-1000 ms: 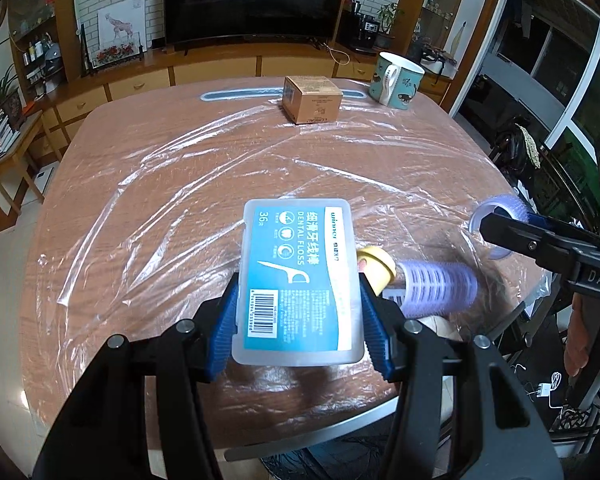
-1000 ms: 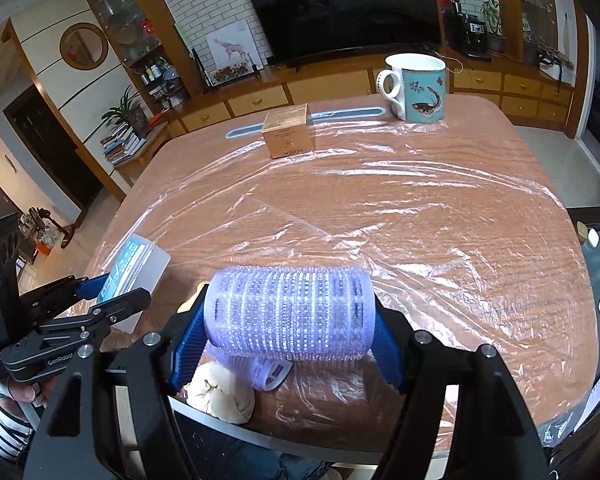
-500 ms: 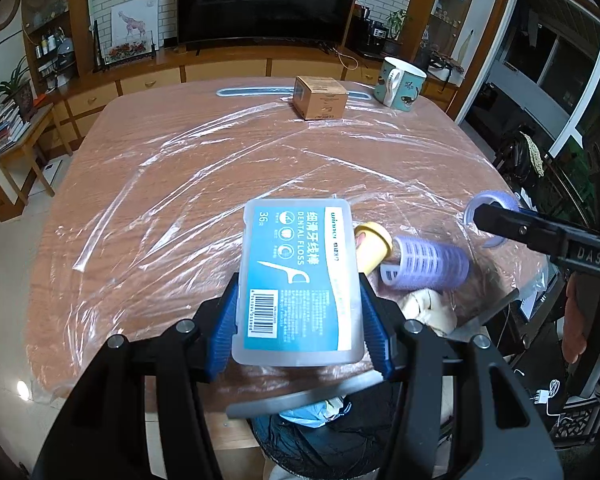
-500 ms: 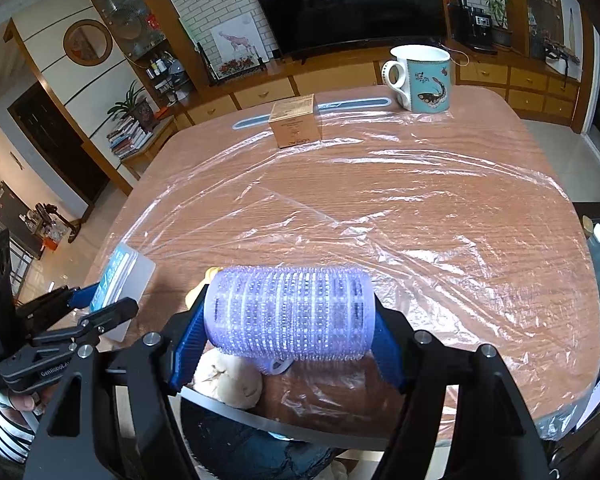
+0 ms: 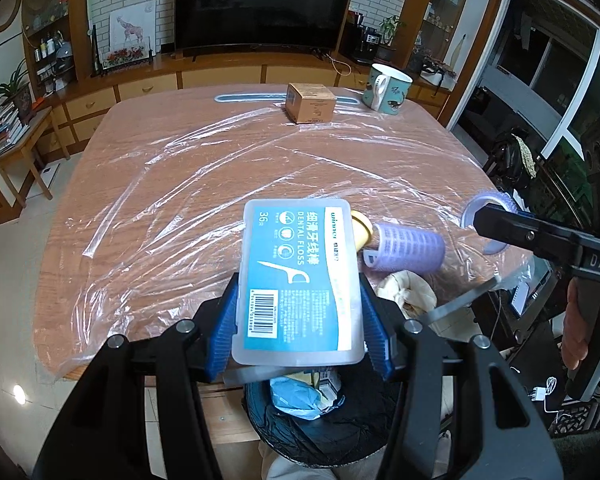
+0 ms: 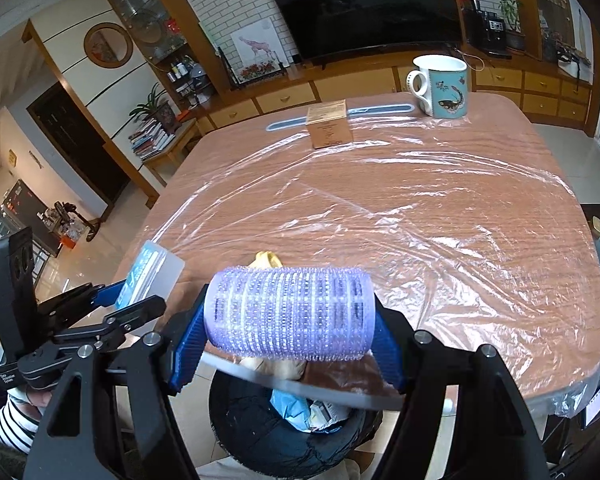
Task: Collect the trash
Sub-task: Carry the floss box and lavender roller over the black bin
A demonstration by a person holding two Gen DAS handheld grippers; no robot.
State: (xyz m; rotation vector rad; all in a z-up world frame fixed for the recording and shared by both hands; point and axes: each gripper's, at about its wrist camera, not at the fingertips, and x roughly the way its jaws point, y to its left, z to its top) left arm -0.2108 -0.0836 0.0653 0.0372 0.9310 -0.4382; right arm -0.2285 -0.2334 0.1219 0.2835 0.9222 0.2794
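Left gripper [image 5: 298,304] clamped on a flat floss box [image 5: 298,280], blue pads pressing its two long sides, box held flat with the label up, out over the near edge of the table [image 5: 160,184]. Seen also from the right wrist camera at the far left, floss box [image 6: 150,272] sticking out edge-on past the black fingers, with a striped sleeve [image 6: 8,424] below. Straight beneath, a black-lined bin [image 5: 320,424] on the floor against the table's near side, blue and pale scraps already inside. Just right of the box, on the plastic sheet [image 5: 220,152] covering the table, a yellow piece [image 5: 362,230] touching a purple hair roller [image 5: 406,246] lying on its side; in front of these, at the very edge, a crumpled cream wad [image 5: 410,292]. Further right, right gripper [image 6: 290,314] closed on a second, larger purple roller [image 6: 290,314], gripped end to end and held level above the table's near edge and the bin [image 6: 260,428]. Far across the table, a small cardboard box [image 6: 328,126] and, to its right, a teal mug [image 6: 444,86], both standing upright and apart.
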